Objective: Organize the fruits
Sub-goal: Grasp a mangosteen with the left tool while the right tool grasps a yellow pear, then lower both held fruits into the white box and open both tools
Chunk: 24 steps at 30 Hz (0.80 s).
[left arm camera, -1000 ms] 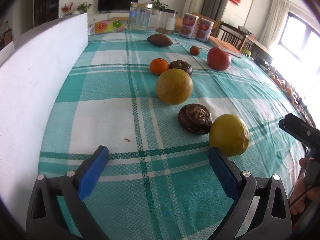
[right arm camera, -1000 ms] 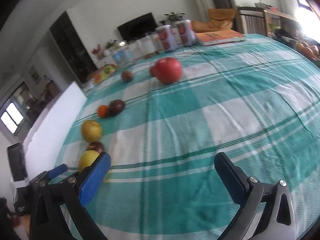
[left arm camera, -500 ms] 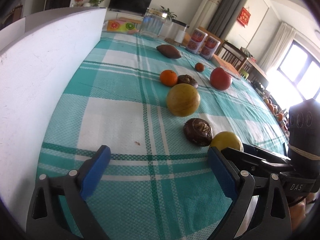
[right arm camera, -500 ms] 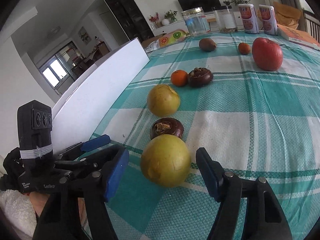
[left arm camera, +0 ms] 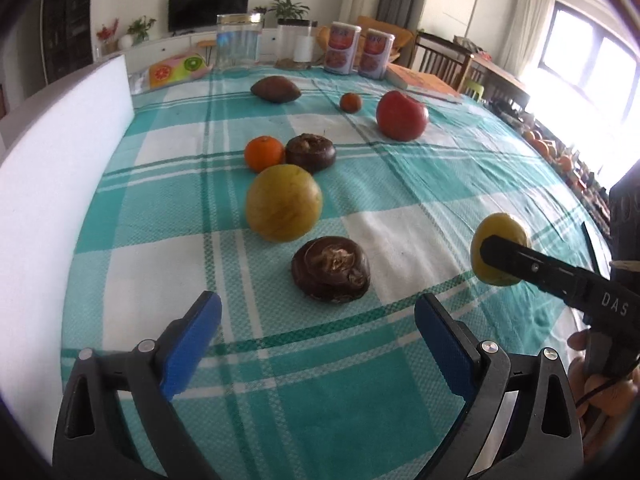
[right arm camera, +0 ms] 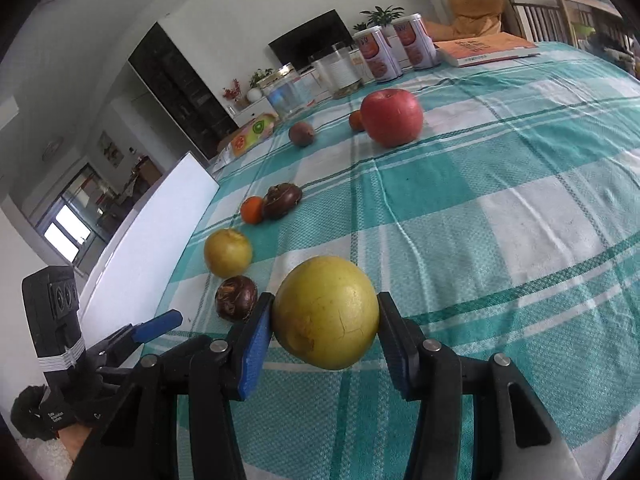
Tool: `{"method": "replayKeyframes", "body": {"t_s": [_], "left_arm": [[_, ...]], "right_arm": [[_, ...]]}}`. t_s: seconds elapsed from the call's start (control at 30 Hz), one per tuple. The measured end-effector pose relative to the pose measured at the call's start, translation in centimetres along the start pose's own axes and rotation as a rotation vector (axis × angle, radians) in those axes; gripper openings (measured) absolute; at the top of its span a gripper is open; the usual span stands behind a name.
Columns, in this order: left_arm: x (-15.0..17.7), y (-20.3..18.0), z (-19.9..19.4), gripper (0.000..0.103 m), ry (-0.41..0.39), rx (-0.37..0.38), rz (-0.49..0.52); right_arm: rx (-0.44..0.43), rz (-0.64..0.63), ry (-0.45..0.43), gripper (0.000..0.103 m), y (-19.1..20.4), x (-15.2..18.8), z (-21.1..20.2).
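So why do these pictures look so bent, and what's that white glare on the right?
Left wrist view: the fisheye lens bows the teal checked tablecloth; the bright window washes out the right side, and the round yellow fruit looks slightly smeared. Right wrist view: dark corners, curved walls; the same fruit, in the right hand-held gripper, looks sharp.

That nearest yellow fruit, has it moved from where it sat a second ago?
Yes. The right claw has shut on the yellow fruit and drawn it rightward, away from the dark brown fruit.
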State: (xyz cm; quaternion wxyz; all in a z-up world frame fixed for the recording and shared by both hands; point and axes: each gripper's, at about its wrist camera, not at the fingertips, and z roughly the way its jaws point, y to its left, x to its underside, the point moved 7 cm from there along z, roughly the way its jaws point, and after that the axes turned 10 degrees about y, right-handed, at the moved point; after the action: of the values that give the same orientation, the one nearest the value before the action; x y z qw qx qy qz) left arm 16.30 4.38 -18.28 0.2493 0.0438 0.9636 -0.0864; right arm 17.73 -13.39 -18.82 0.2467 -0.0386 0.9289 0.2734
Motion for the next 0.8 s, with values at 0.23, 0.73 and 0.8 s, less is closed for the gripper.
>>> {"method": "replayKeyframes", "body": {"t_s": [0.23,0.73,0.8], "left_arm": [[-0.6,-0.9,2.2,0.049,0.063,-0.090,0.004],[4.8,5.8,-18.4,0.049,-0.039,0.191,-0.231],[4.8,9.1,-20.7,0.049,-0.084,0.144,-0.300]], "right_arm": [[0.036,-0.007,-0.017,0.051,-0.1,-0.3,-0.2],[-0.214,-0.141,0.126,0.051,11.7,1.3,1.0],[-0.297,-0.214,0.156,0.051,17.2,1.0,1.3]]}}
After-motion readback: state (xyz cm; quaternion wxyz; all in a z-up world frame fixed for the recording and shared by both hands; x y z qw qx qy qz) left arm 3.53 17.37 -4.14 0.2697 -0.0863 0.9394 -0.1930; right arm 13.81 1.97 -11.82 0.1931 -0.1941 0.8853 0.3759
